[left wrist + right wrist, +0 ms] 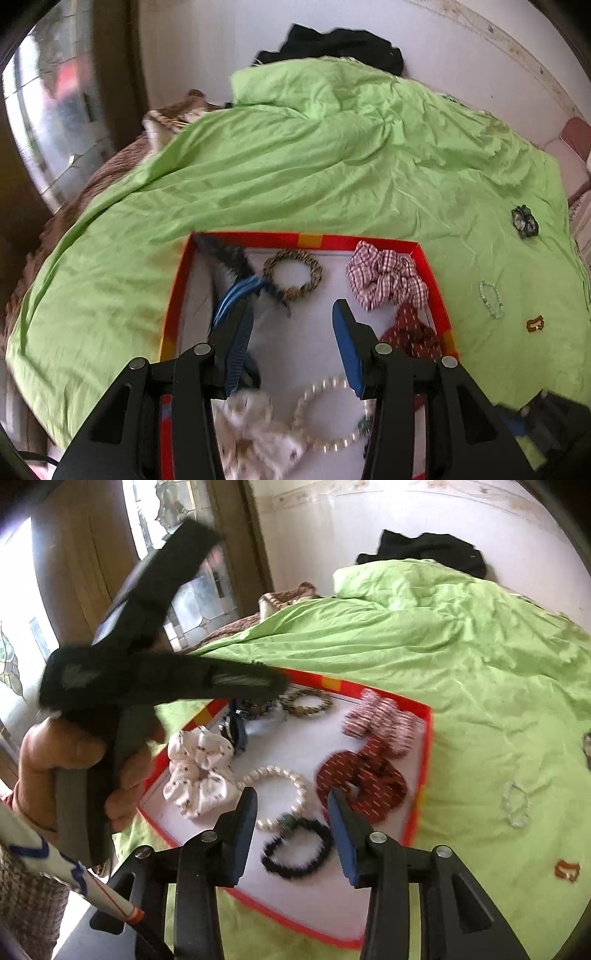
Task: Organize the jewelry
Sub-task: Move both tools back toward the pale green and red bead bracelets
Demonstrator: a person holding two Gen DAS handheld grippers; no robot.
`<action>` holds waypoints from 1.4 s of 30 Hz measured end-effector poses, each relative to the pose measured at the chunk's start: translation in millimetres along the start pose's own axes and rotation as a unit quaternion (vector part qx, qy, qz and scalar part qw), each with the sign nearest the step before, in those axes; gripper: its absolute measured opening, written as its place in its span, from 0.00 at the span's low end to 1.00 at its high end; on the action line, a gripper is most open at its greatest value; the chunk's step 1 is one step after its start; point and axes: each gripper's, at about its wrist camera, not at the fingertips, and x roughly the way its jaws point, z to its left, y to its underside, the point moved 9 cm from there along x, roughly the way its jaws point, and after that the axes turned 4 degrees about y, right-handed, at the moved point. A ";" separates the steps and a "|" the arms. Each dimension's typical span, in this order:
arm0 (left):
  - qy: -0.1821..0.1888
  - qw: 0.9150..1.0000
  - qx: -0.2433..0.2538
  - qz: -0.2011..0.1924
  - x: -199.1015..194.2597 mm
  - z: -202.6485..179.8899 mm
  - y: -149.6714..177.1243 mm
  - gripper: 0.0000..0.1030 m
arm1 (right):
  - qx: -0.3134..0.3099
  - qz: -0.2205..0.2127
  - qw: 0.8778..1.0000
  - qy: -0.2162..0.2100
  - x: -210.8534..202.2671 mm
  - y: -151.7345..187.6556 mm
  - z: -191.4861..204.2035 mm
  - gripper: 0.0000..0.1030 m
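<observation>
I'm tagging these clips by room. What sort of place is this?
Probably a bedroom: the red-rimmed tray of scrunchies sits on a rumpled green bedsheet over what looks like a bed, with dark clothing against the wall and a patterned glass door beside it.

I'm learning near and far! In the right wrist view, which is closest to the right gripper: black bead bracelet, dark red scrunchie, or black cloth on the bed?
From the right gripper:
1. Black bead bracelet, in the box, just below its fingertips.
2. Dark red scrunchie, in the box, slightly right.
3. Black cloth, at the bed's far end.
</observation>
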 end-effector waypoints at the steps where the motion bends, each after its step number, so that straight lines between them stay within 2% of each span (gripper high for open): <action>1: -0.001 1.000 -0.005 -0.006 -7.0 -1.3 6.0 0.42 | 0.006 0.002 1.000 0.002 -2.6 4.1 -4.7 0.42; 8: -0.013 0.999 -0.019 -0.028 -36.8 -20.2 35.6 0.42 | 0.043 0.018 0.999 0.023 -25.5 40.6 -38.4 0.42; 12: -0.005 0.998 -0.038 -0.040 -54.4 -35.9 52.1 0.42 | 0.072 0.018 0.997 0.036 -40.4 56.8 -62.7 0.44; 21: 0.005 0.999 -0.047 -0.028 -73.8 -81.9 95.1 0.43 | 0.120 0.009 0.991 0.067 -77.6 84.4 -112.1 0.46; 29: -0.005 1.000 0.002 -0.025 -83.3 -134.3 109.7 0.50 | 0.148 -0.001 0.985 0.091 -107.3 108.5 -151.5 0.47; 42: -0.014 0.998 0.060 -0.014 -74.4 -201.3 113.0 0.53 | 0.235 -0.015 0.963 0.133 -151.7 156.6 -242.8 0.50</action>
